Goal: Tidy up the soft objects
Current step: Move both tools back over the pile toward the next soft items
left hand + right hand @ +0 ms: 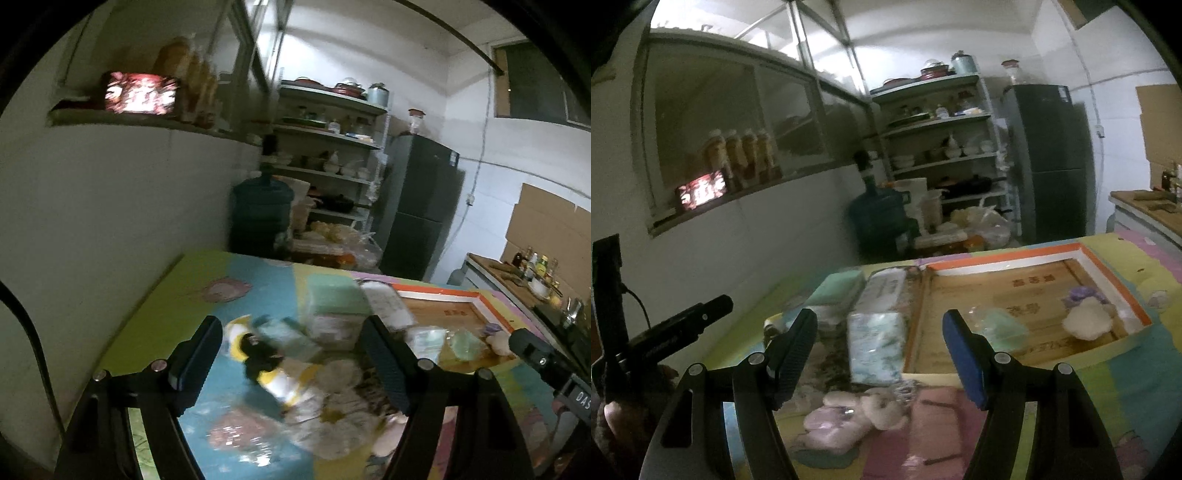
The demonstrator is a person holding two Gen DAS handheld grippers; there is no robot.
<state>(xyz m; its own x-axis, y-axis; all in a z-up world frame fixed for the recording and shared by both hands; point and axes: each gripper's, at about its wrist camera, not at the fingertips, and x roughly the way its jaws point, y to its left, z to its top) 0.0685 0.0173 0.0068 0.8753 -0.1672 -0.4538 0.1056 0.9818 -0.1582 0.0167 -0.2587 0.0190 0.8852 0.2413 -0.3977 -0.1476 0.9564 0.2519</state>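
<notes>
Colourful cloth is covering the surface [155, 306], where soft toys [273, 365] are lying loose before the left hand-held gripper [291, 365], released and empty; the right hand-held gripper [879, 354] is hovering released above a pink plush [857, 410] beside the wooden tray [1008, 273].

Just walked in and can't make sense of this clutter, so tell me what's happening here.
A person holds a tool in each hand above a table strewn with soft things. The left tool hangs open over a yellow-and-black plush toy; the right tool is open and empty. A few soft items already lie in the orange-rimmed wooden box.
</notes>
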